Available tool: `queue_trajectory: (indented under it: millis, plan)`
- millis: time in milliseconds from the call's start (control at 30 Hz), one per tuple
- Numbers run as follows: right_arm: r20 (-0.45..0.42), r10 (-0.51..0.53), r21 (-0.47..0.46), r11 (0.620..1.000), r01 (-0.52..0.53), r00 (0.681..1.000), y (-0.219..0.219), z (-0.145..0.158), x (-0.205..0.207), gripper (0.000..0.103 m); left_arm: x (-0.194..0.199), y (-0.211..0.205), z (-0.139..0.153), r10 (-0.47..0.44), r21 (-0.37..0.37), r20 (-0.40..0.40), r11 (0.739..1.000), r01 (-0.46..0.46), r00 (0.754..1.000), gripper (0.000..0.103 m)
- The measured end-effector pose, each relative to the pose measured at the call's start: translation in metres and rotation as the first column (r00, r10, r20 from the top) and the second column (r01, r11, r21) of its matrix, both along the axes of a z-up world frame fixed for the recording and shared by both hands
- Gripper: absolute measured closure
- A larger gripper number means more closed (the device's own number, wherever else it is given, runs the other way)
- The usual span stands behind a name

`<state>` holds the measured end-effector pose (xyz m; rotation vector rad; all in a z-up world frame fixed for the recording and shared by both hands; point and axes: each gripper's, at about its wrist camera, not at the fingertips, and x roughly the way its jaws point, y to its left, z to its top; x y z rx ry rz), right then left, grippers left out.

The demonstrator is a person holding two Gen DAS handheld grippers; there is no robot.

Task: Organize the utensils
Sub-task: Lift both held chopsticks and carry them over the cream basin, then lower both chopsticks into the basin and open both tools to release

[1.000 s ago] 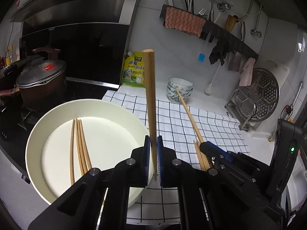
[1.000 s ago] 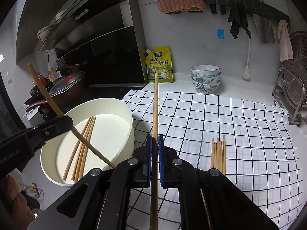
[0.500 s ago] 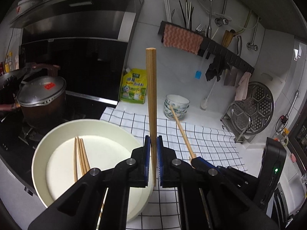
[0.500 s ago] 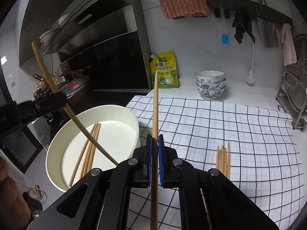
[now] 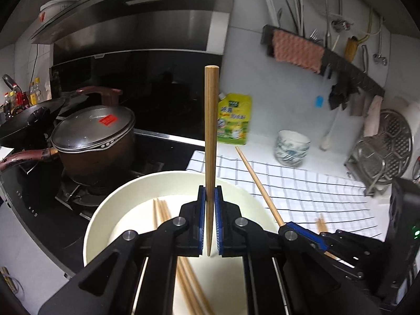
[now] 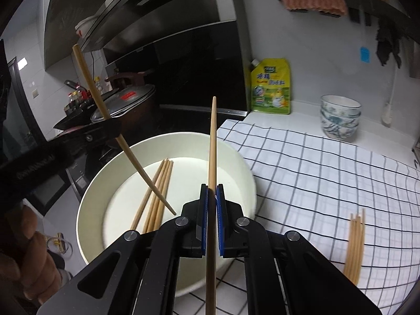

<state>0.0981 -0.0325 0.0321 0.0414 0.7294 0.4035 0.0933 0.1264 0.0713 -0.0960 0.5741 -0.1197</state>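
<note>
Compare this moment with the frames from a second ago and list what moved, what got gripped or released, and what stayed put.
Both grippers have carried their chopsticks leftward, over the white basin, which now sits centred under each. Left gripper stays shut on its chopstick; right gripper stays shut on its own. Nothing was gripped or released. The chopsticks in the basin and the bundle on the checked cloth lie as before.
</note>
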Motion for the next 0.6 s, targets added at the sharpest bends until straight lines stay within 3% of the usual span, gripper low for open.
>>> queue_trajectory:
  millis: [233, 600]
  plan:
    - [-0.049, 0.043, -0.030, 0.999, -0.044, 0.998, 0.026, -0.013, 0.012, 0.097, -0.001, 0.011, -0.017, 0.021, 0.085, 0.015, 0.996, -0.022, 1.000, 0.095]
    - [-0.116, 0.072, -0.033, 0.996, -0.077, 0.991, 0.039, -0.030, 0.019, 0.097, -0.007, 0.019, -0.050, -0.017, 0.037, -0.117, 0.999, 0.022, 0.993, 0.096]
